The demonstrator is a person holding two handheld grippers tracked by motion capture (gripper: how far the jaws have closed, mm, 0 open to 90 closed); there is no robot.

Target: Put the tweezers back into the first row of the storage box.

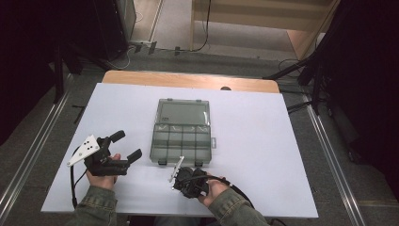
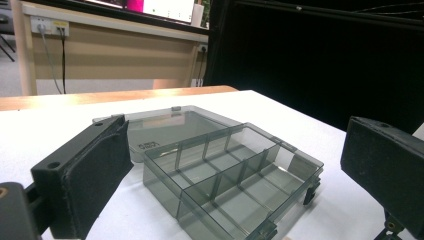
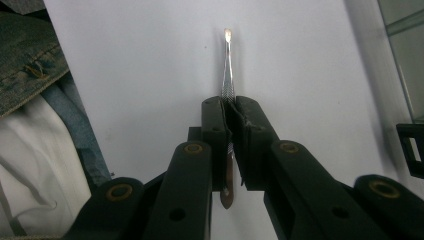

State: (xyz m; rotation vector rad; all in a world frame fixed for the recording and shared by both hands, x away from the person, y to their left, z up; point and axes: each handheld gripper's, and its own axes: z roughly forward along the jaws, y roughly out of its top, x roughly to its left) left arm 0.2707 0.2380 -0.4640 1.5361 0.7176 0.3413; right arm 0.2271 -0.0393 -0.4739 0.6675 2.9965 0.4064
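A white table [image 1: 263,141] carries a smoky clear plastic box [image 1: 182,132] near its middle, its lid laid open flat on the far side and its divided compartments facing up. The person's two forearms in denim sleeves come in from the near edge. The left hand [image 1: 101,176] holds the left gripper [image 1: 126,145] low over the table to the left of the box, angled toward it, jaws spread wide with nothing between them; in the left gripper view the box sits between and beyond the two black pads [image 2: 95,175], apart from both. The right hand [image 1: 214,187] holds the right gripper [image 1: 181,172] just beside the box's near edge, turned toward the left. Its jaws are pressed together on a thin metal tool [image 3: 228,75], gripped across the ridged part of its shaft. The tool's long axis runs along the jaws, its small rounded tip sticking out past them over bare table, its other end poking out behind the pads.
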